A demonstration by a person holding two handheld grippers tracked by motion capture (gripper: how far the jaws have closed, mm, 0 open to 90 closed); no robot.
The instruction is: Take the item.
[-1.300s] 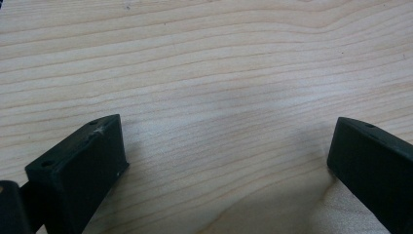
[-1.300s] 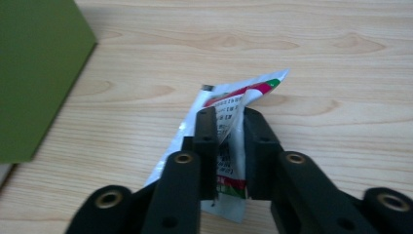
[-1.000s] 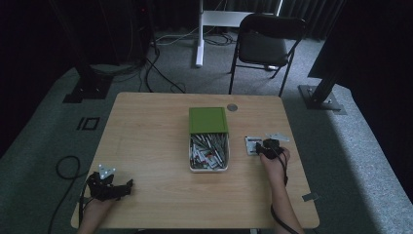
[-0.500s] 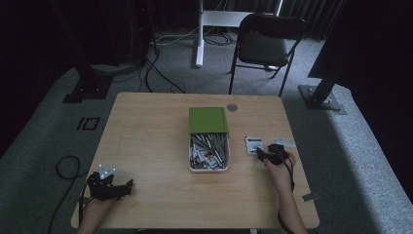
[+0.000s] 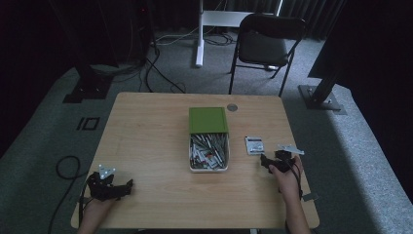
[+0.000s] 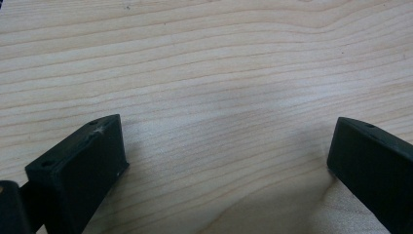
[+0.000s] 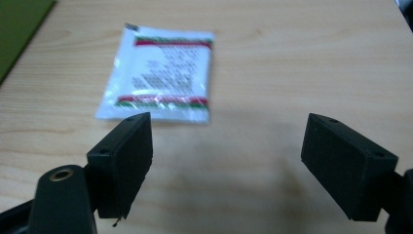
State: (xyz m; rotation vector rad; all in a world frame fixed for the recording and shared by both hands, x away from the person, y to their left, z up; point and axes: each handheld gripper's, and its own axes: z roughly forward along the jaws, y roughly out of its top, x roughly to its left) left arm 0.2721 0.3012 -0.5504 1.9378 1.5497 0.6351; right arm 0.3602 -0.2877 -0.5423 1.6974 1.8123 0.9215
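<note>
Your right gripper has its jaws spread wide with nothing between them, hovering low over the wooden table. The little white sachet with the red and green stripes lies flat on the wood just ahead of that gripper, a bit toward its left jaw, not touching either jaw. From the high view the sachet sits just beyond your right gripper, and past it, further to the gripper's left, is the open tray full of packets with its green lid. Your left gripper rests near the table's near corner, well apart from all that, jaws also wide open over bare wood.
</note>
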